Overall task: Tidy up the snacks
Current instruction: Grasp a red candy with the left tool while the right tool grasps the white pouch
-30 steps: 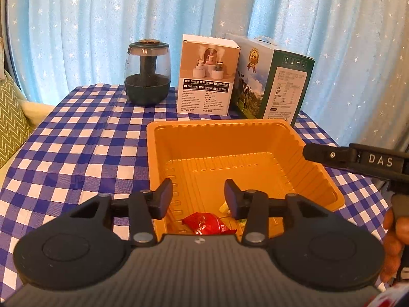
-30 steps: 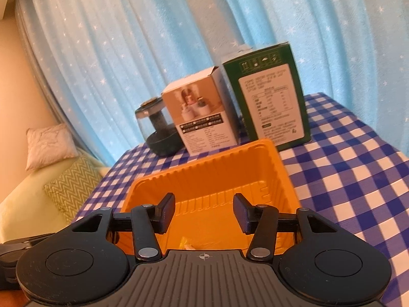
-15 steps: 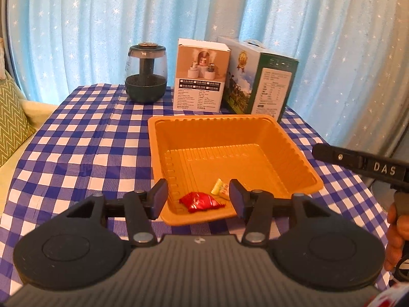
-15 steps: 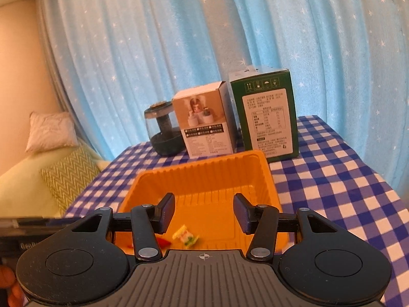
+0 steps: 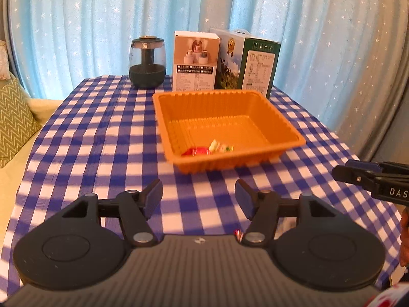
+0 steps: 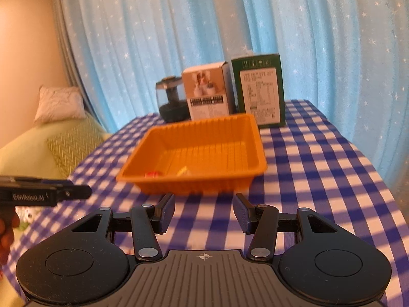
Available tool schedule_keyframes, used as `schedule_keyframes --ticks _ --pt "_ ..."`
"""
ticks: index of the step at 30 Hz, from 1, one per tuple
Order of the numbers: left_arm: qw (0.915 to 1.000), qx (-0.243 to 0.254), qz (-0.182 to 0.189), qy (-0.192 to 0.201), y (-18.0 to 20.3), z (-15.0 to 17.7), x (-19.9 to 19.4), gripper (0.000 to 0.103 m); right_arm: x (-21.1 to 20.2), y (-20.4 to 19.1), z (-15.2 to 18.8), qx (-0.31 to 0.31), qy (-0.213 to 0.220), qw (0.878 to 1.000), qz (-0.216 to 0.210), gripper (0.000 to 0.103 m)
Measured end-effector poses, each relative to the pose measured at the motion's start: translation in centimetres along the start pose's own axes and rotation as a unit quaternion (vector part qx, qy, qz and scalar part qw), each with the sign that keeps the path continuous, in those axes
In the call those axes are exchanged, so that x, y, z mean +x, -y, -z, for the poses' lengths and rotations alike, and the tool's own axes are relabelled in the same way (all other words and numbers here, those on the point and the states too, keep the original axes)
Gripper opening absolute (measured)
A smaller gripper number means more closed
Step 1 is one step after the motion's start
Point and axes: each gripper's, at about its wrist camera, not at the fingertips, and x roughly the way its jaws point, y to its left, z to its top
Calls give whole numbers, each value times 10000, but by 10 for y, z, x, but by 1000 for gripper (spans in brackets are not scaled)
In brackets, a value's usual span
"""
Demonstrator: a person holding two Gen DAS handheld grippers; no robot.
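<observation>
Change: both grippers have pulled back from the orange tray [image 5: 294, 138]; a second ago their fingers hung over its near rim, now checked cloth shows between them and it.
Cushion [image 5: 12, 117]: green zigzag, far left of the tray, off the table.
Table [image 5: 84, 138]: blue-and-white checked cloth, tray resting on it.
Dark jar [image 5: 147, 62]: behind the tray's left corner, upright.
White box [image 5: 194, 61]: just behind the tray's far rim, upright.
Green box [image 5: 258, 65]: right of the white box, behind the tray's right corner.
Red snack [image 5: 195, 151]: inside the tray, against its near wall.
Yellow-green snack [image 5: 219, 147]: inside the tray, just right of the red one.
Left gripper [image 5: 199, 200]: short of the tray's near rim, jaws opening, nothing between them.
Right gripper [image 6: 203, 213]: short of the tray's near rim, jaws parted, holding nothing.
Curtain [image 5: 102, 20]: light blue with stars, behind everything.
</observation>
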Motion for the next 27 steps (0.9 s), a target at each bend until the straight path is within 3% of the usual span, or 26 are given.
schedule_keyframes --ticks 7,11,18,27 --pt "9998 26 -92 -172 -6 45 -26 59 -20 -12 39 -366 -223 9991 72 51" --pt "9995 119 -76 -286 -5 65 -33 59 -21 -25 57 -675 -418 9967 -195 51" --pt "9984 319 -30 -469 -1 73 -25 59 2 -50 76 -1645 -843 9817 -448 51" --pt "9947 714 -78 -740 3 82 -6 59 29 -57 91 -2292 -1042 9677 -128 50"
